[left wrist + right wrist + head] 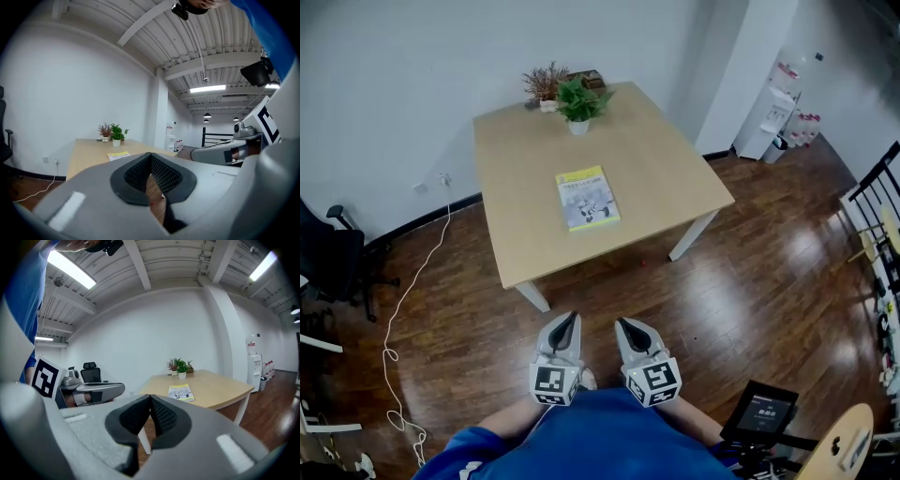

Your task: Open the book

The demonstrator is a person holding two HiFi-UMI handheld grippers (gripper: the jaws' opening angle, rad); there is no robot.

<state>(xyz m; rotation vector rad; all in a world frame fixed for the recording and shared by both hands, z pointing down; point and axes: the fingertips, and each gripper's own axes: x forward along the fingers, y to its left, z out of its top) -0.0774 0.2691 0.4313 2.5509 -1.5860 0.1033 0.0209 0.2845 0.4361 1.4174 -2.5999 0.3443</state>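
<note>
Head view: the book (587, 198) lies closed on the middle of the table (666, 159), well ahead of you. Your left gripper (572, 317) and right gripper (623, 323) sit low by your body, jaws together and empty, probably because nothing's in reach yet.

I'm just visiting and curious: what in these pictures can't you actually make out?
- Book: cover print too small to read in any view.
- Brown thing behind the green plant: half hidden by leaves, head view.
- Round wooden thing: cut off by the head view's corner.
- The person's hands: hidden behind the left tongs and right tongs, head view.
</note>
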